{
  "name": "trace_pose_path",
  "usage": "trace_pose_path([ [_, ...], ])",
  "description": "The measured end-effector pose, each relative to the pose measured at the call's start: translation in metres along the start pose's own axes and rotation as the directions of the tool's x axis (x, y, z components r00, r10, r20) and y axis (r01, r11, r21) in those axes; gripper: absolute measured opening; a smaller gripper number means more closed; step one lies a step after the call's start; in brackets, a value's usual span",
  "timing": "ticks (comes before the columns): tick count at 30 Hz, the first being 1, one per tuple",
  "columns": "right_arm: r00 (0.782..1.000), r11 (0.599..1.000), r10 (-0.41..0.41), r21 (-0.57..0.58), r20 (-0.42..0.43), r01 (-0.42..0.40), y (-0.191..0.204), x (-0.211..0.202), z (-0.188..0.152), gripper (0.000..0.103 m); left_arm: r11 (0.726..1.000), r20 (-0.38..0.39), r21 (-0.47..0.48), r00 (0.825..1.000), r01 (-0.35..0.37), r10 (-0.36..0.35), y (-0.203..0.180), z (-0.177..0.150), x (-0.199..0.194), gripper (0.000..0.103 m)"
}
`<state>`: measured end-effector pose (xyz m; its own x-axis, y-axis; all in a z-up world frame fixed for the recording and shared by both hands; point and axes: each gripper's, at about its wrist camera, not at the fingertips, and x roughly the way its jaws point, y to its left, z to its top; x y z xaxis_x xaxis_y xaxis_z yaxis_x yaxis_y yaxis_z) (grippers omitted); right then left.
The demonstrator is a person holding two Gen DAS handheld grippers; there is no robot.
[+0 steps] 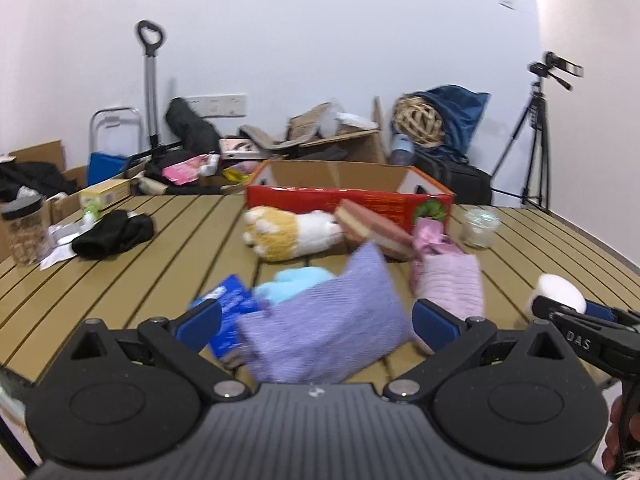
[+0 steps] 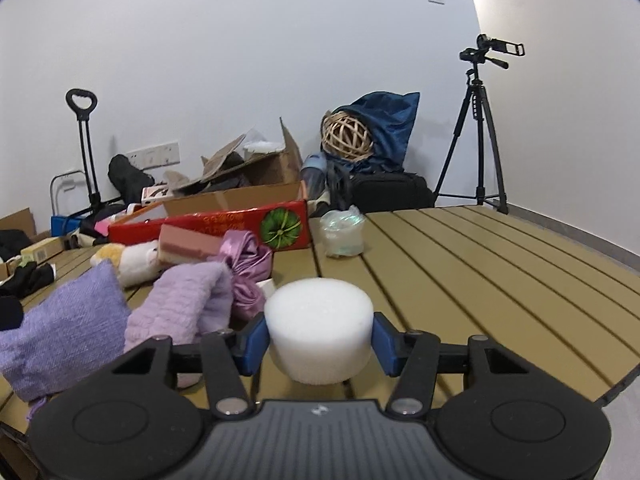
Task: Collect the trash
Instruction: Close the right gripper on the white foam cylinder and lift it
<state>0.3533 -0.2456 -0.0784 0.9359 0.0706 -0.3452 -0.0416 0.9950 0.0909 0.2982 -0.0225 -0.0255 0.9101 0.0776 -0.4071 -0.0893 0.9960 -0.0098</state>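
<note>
foam puck (image 2: pixel 320 330) clamped between right gripper (image 2: pixel 320 344) jaws.

The left gripper (image 1: pixel 316 320) points a little downward over the slatted counter (image 1: pixel 120 264), and its blue fingers (image 1: pixel 200 322) stand wide apart, pressing on nothing. The right gripper (image 2: pixel 318 340) also tilts slightly down; its blue pads (image 2: pixel 252 344) press on both sides of a white round foam block (image 2: pixel 320 332). At the edge of the left view, a hand (image 1: pixel 620 436) shows partly.
</note>
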Motion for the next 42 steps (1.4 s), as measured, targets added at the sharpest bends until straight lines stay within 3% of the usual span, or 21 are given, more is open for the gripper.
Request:
trace_pose_path([
  [8,1.0,0.999,-0.017,0.028,0.009,0.017,-0.028,-0.008,0.001,0.053,0.991,0.013,0.112,0.997,0.072,-0.074,-0.06,0.003,0.01,0.103],
  [16,0.999,0.996,-0.044,0.078,0.013,0.043,-0.059,-0.013,-0.001,0.053,0.979,-0.044,0.166,0.993,0.117,-0.112,-0.102,-0.001,0.043,0.103],
  [29,0.999,0.994,-0.048,0.097,0.011,0.047,-0.076,-0.01,-0.007,0.053,0.99,-0.147,0.105,0.986,0.097,-0.081,-0.109,-0.004,0.091,0.103],
  [42,1.0,0.996,-0.017,0.089,0.025,0.015,-0.071,-0.015,-0.007,0.054,0.993,-0.188,0.103,0.981,0.061,-0.04,-0.112,-0.006,0.105,0.082],
])
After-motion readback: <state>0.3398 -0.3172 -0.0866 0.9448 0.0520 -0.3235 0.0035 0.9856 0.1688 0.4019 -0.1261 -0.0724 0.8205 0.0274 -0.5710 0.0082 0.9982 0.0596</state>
